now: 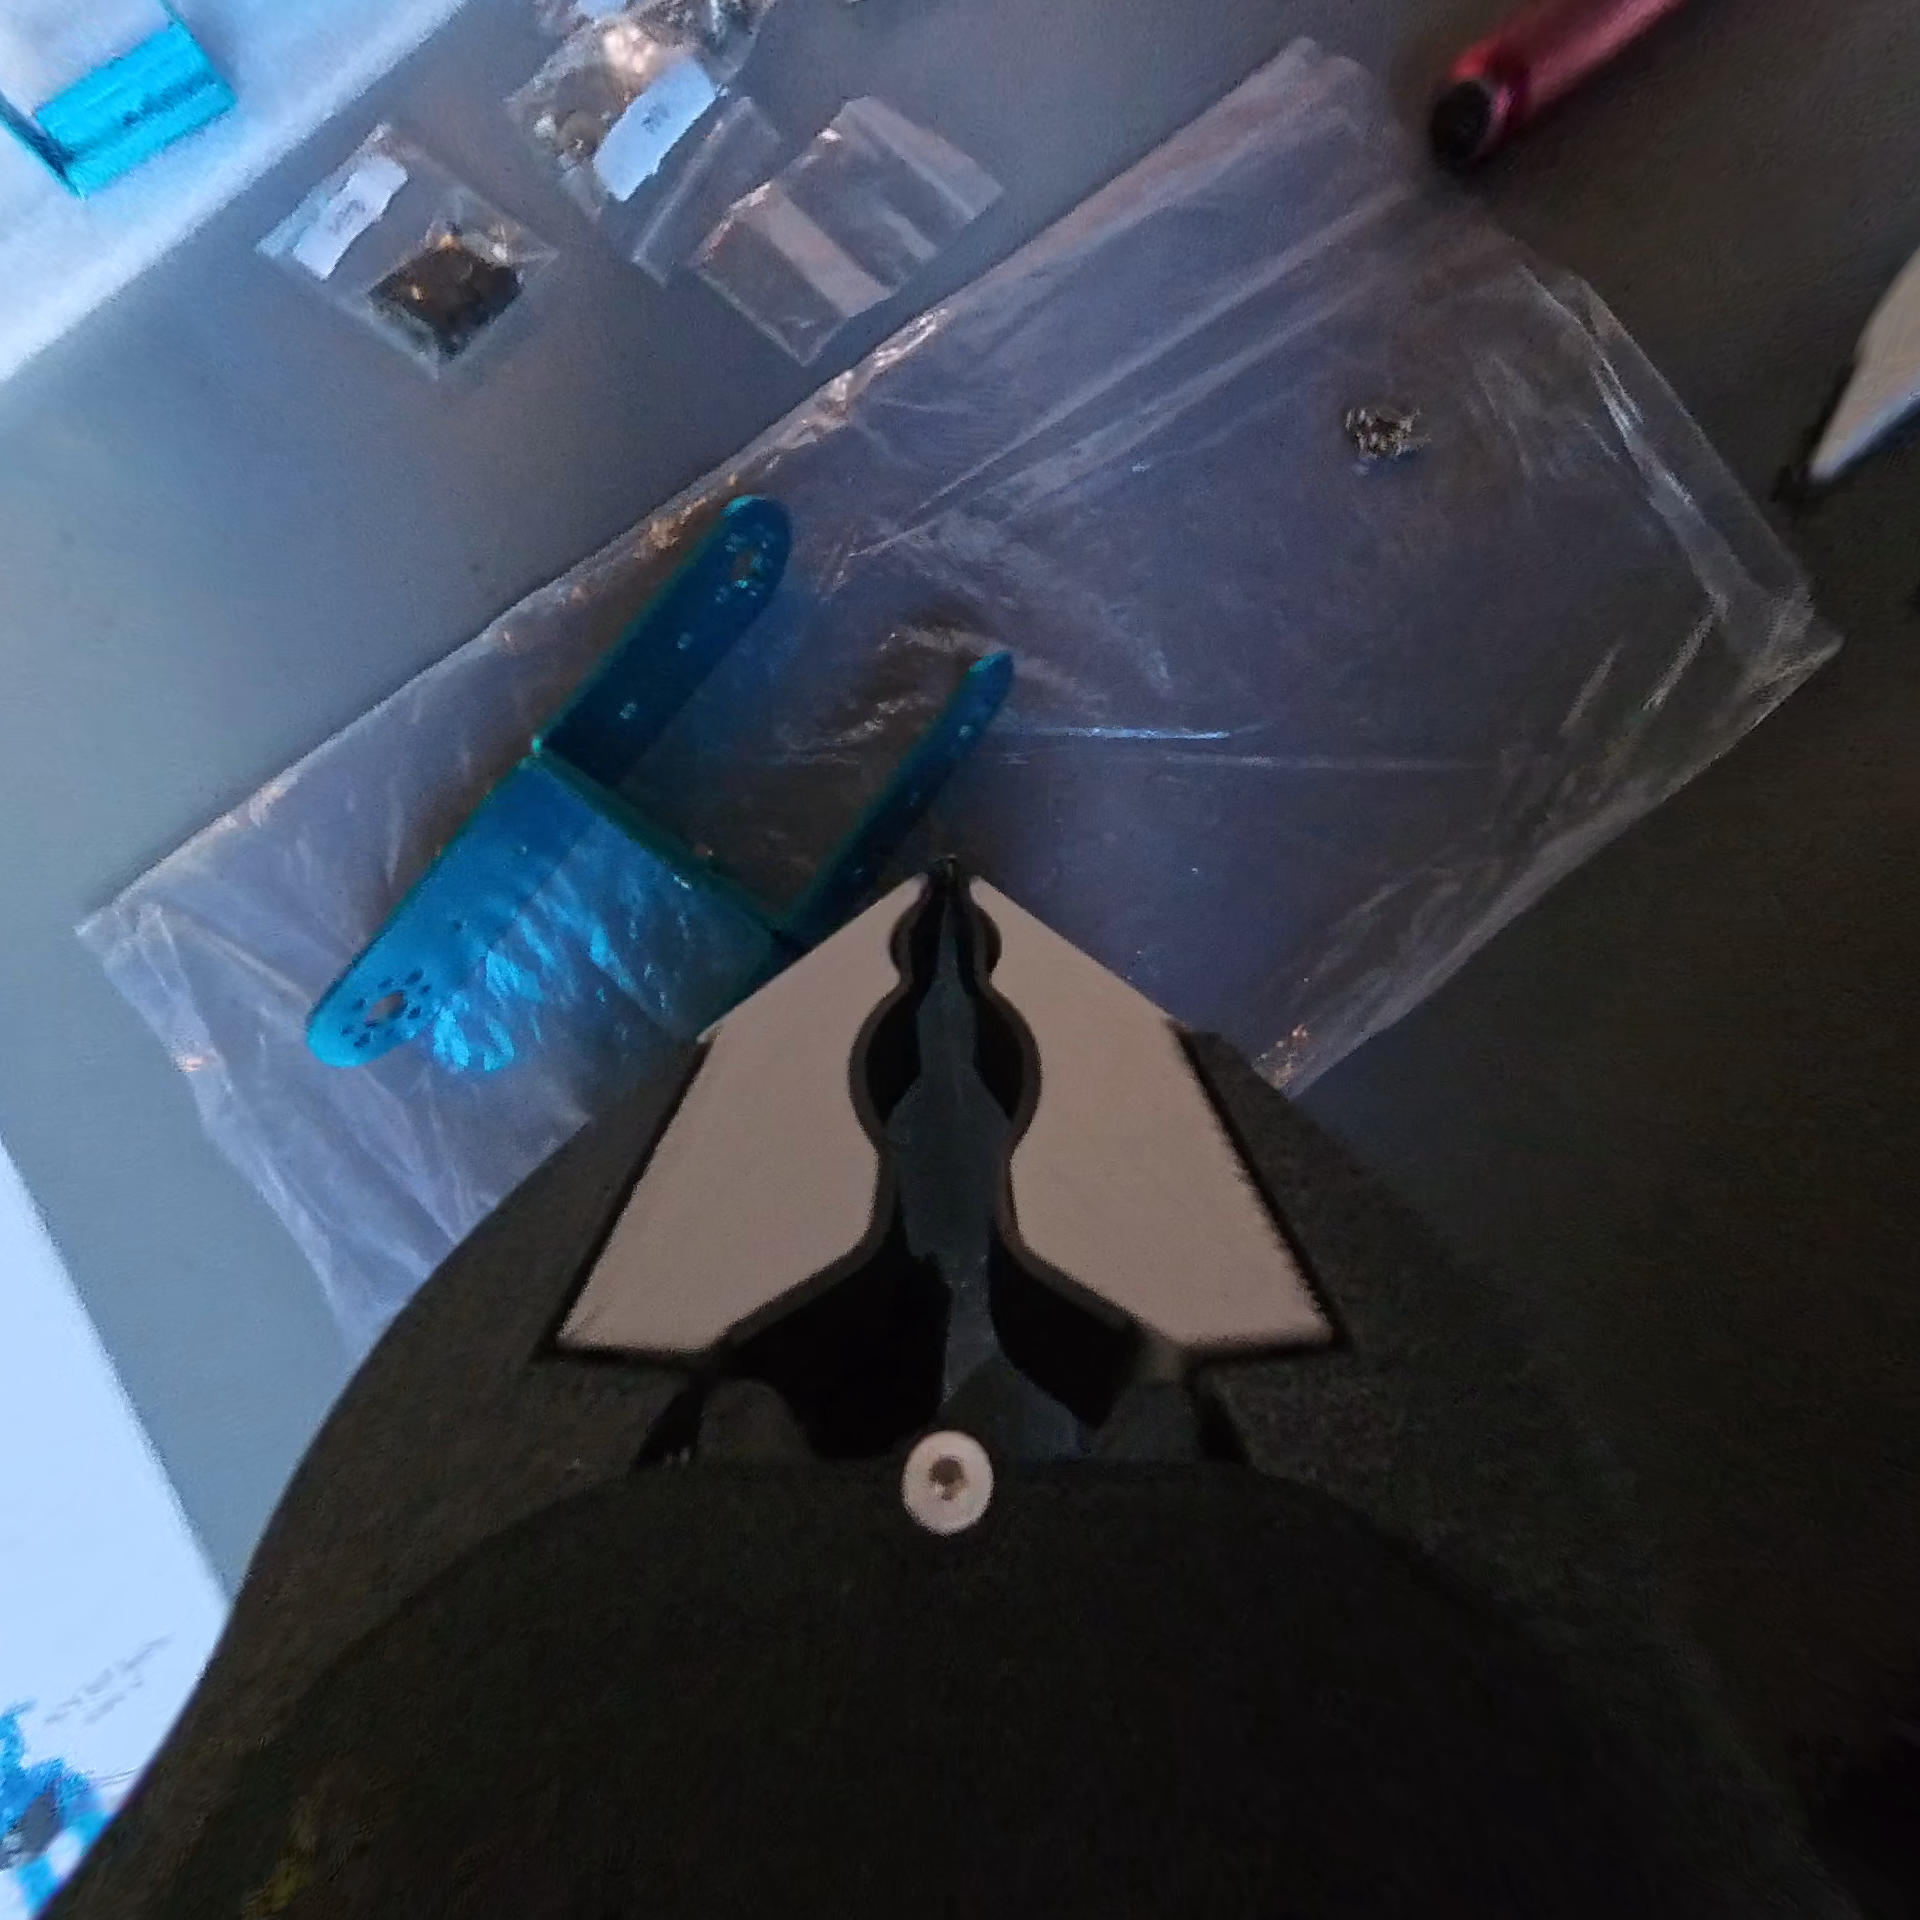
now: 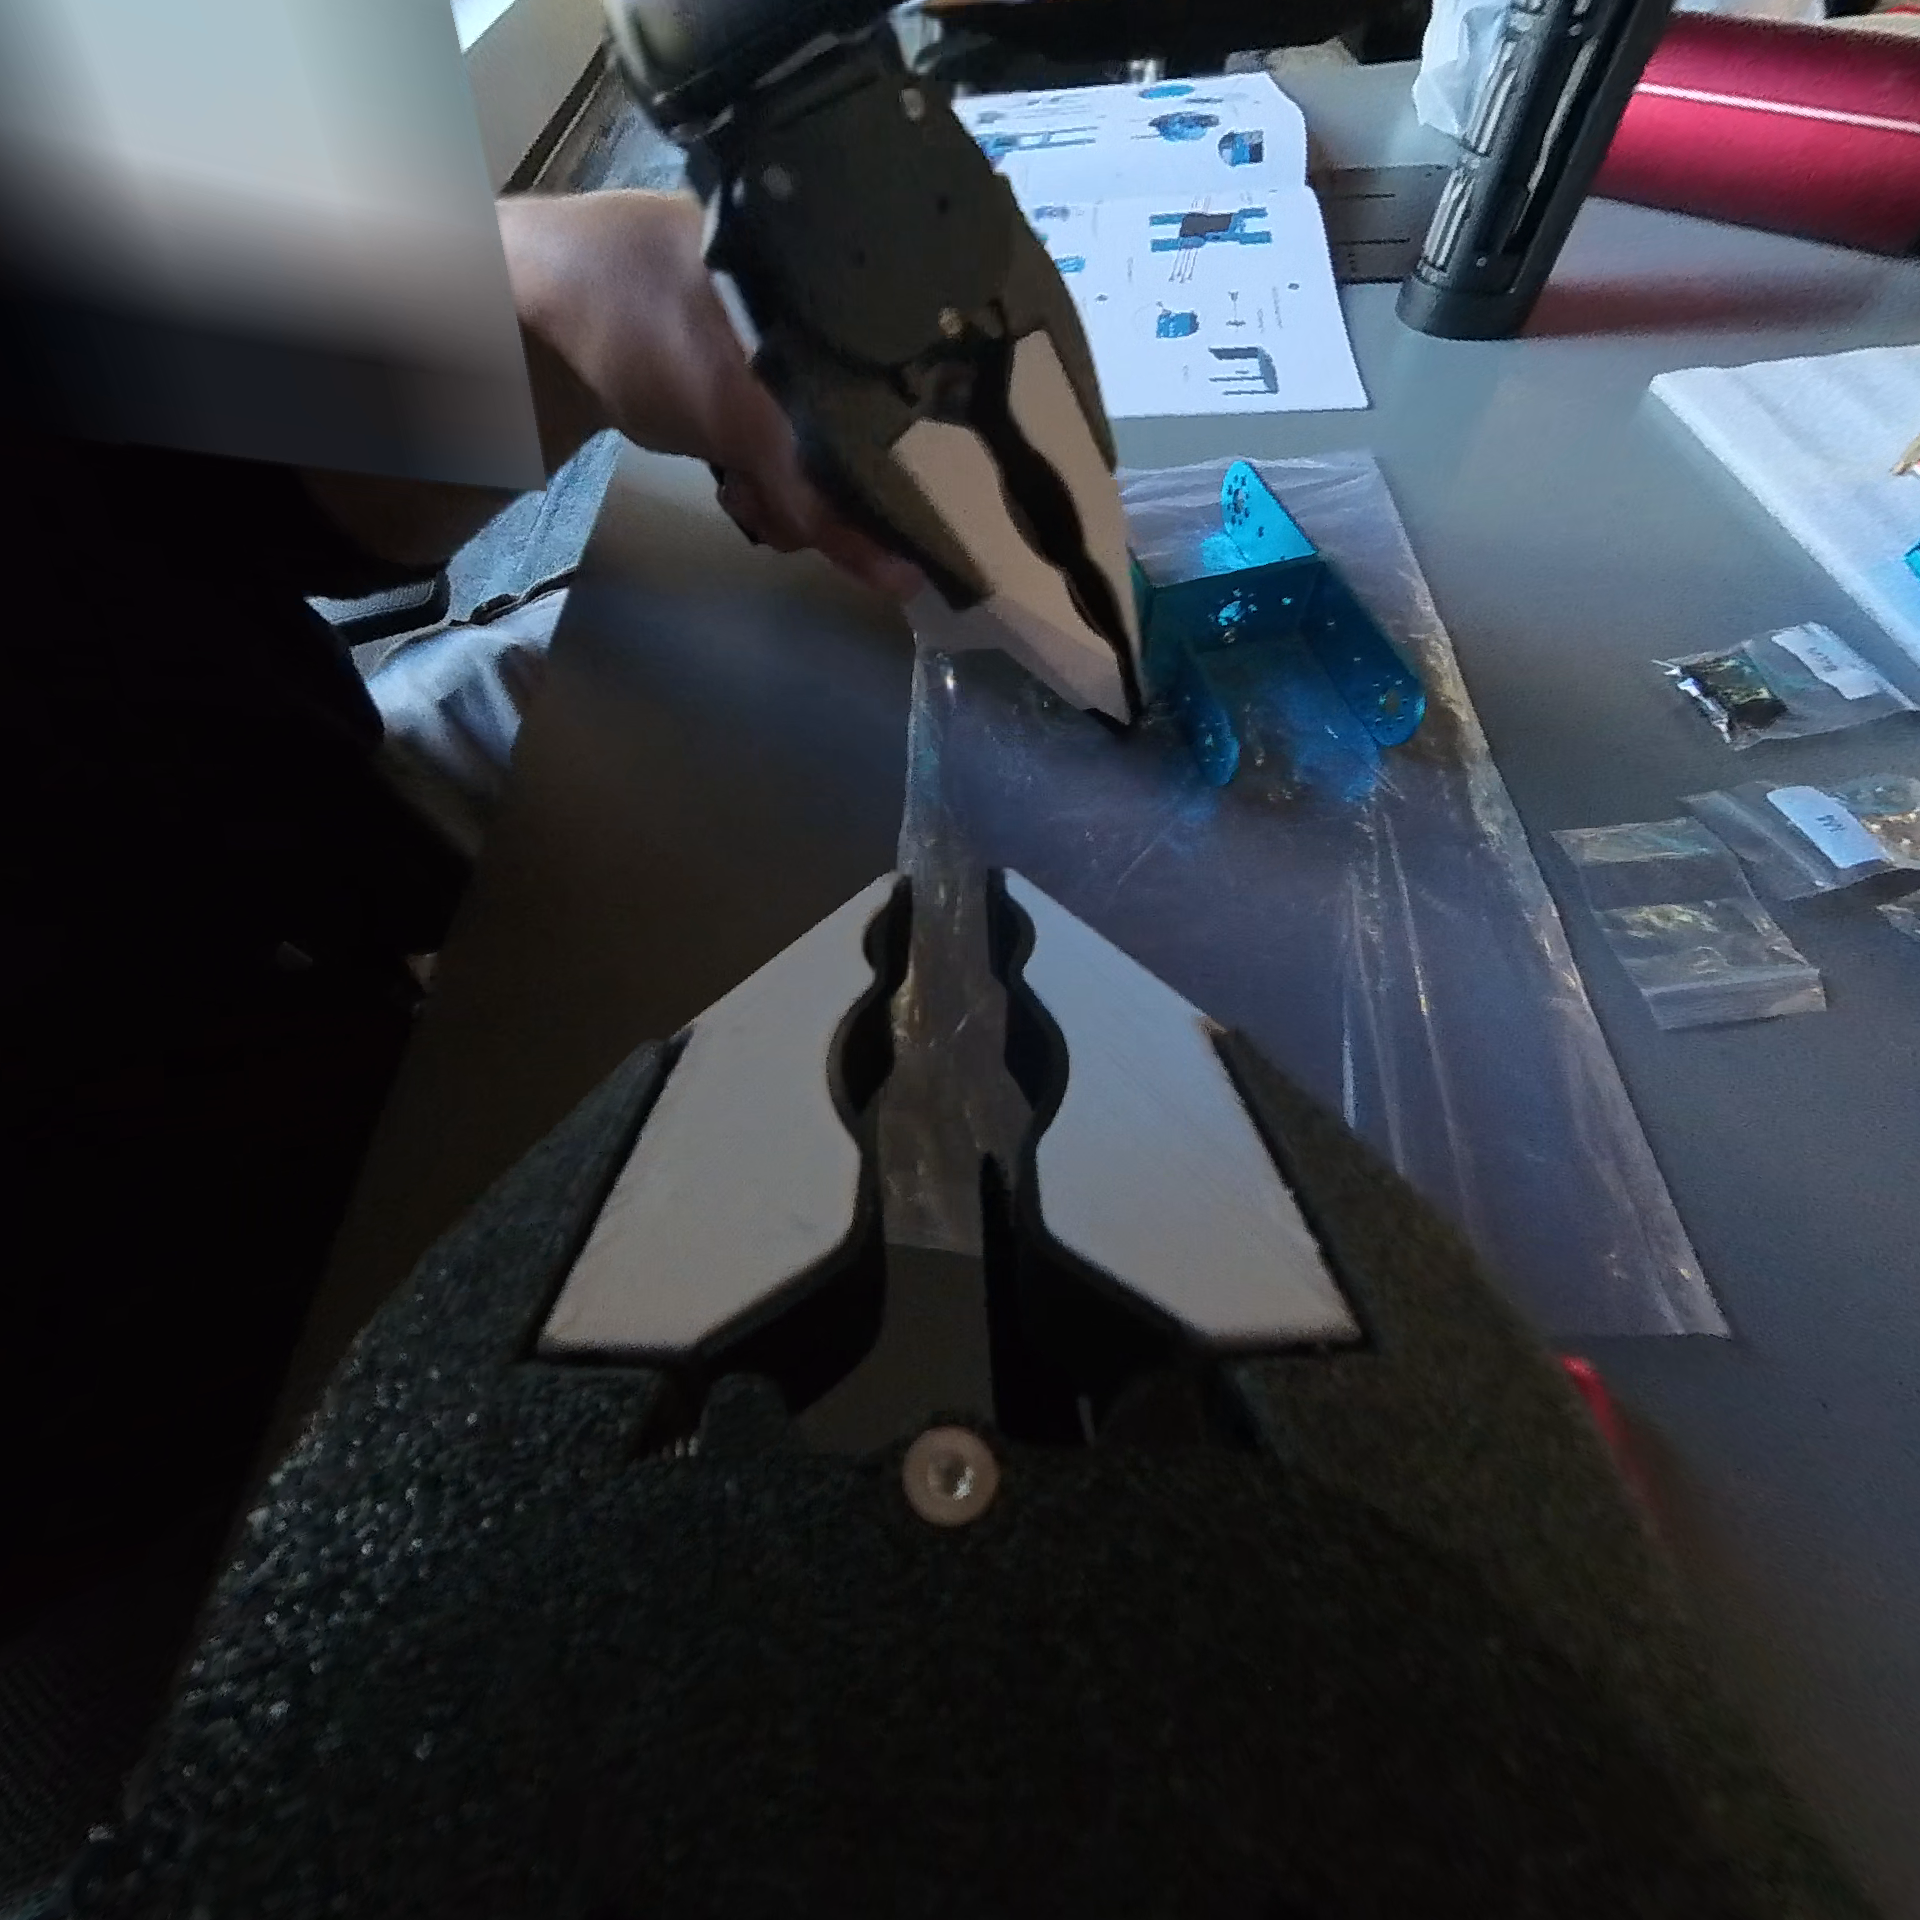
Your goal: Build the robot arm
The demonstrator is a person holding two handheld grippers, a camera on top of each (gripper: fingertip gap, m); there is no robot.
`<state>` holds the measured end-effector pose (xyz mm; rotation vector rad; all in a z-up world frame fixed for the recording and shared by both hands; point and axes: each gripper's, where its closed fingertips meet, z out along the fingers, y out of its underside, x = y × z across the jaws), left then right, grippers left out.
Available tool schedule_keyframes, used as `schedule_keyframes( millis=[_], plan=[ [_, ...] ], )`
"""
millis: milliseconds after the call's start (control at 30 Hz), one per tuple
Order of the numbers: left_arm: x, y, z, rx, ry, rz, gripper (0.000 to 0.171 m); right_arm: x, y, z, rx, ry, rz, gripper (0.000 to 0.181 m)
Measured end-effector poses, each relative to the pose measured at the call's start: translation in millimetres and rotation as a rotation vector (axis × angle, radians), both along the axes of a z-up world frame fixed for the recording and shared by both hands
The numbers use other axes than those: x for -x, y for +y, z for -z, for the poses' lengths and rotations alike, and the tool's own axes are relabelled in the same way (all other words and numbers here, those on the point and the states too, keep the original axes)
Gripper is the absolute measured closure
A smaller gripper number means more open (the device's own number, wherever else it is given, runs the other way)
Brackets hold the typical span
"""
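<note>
A clear plastic bag (image 1: 1299,623) lies flat on the grey table with a blue metal U-bracket (image 1: 582,914) inside it. My left gripper (image 1: 945,883) is shut, its tips pinching the bag's film right beside the bracket. The right wrist view shows it (image 2: 1127,712) pointing down onto the bag (image 2: 1299,987) next to the bracket (image 2: 1278,634). My right gripper (image 2: 951,883) is at the bag's near left edge. Its fingers (image 2: 790,1091) stand a little apart, with the bag's edge strip lying between them.
Several small clear bags of parts (image 2: 1704,935) lie right of the big bag and also show in the left wrist view (image 1: 436,270). An instruction sheet (image 2: 1195,260), a black cylinder (image 2: 1496,177), a red tube (image 2: 1766,135) and white foam (image 2: 1808,468) lie farther off. A person's hand (image 2: 665,343) holds the left gripper. The left gripper's tips are roughly 12 centimeters from the right gripper's. About 30 centimeters separates my left fingertips from the black cylinder (image 2: 1496,177).
</note>
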<state>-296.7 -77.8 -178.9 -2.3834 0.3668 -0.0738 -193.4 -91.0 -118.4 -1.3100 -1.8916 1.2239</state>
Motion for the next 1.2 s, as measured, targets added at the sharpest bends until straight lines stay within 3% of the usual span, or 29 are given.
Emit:
schedule_keyframes(
  millis=[200, 367, 500, 633, 867, 1200],
  plan=[
    [-1, 0, -1, -0.092, 0.196, 0.114, 0.171, 4, 17, -9, 0.114, 0.012, 0.071, 0.168],
    [-6, -2, -28, -0.312, 0.254, 0.204, 0.171, 20, 30, 0, 0.321, -0.096, 0.138, 0.157],
    [-13, -9, -51, -0.536, 0.349, 0.29, 0.171, 49, 17, -3, 0.419, -0.129, 0.099, 0.152],
    [-16, -17, -60, -0.645, 0.411, 0.311, 0.171, 78, -5, -11, 0.489, -0.085, 0.041, 0.158],
    [-18, -24, -72, -0.711, 0.395, 0.302, 0.171, 82, -12, -11, 0.423, -0.039, 0.031, 0.164],
    [-25, -26, -70, -0.698, 0.372, 0.331, 0.171, 84, -18, -9, 0.416, -0.04, 0.015, 0.174]
  ],
)
